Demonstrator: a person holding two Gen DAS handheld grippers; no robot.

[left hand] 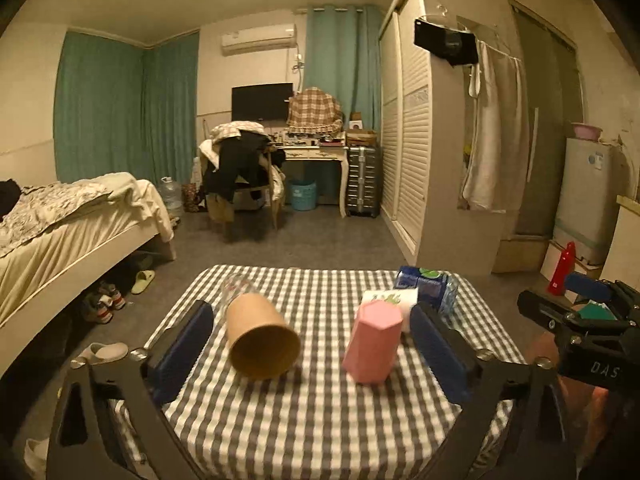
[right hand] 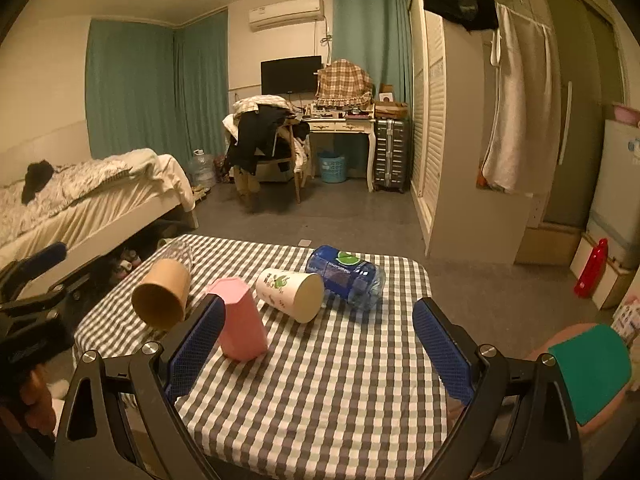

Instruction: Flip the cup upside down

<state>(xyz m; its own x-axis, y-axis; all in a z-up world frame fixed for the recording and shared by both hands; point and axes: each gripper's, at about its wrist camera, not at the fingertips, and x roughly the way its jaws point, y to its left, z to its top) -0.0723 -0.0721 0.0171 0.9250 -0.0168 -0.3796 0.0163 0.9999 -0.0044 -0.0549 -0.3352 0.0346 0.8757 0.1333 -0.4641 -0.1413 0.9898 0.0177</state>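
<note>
A brown paper cup point(left hand: 262, 340) lies on its side on the checked tablecloth point(left hand: 320, 420), mouth toward me; it also shows in the right wrist view point(right hand: 163, 298). A pink hexagonal cup point(left hand: 373, 344) point(right hand: 240, 320) stands mouth down. A white printed paper cup point(right hand: 294, 290) lies on its side; the left wrist view shows only part of it point(left hand: 400, 300). A clear glass point(right hand: 178, 252) lies behind the brown cup. My left gripper point(left hand: 312, 350) is open, with the brown and pink cups between its fingers' lines. My right gripper point(right hand: 318, 350) is open and empty above the cloth point(right hand: 320, 400).
A blue-labelled plastic bottle point(right hand: 346, 276) lies on its side at the table's far right. A bed point(right hand: 80, 200) stands to the left, with shoes under it. A wardrobe point(right hand: 460, 140) and a red bottle point(right hand: 591, 268) are to the right.
</note>
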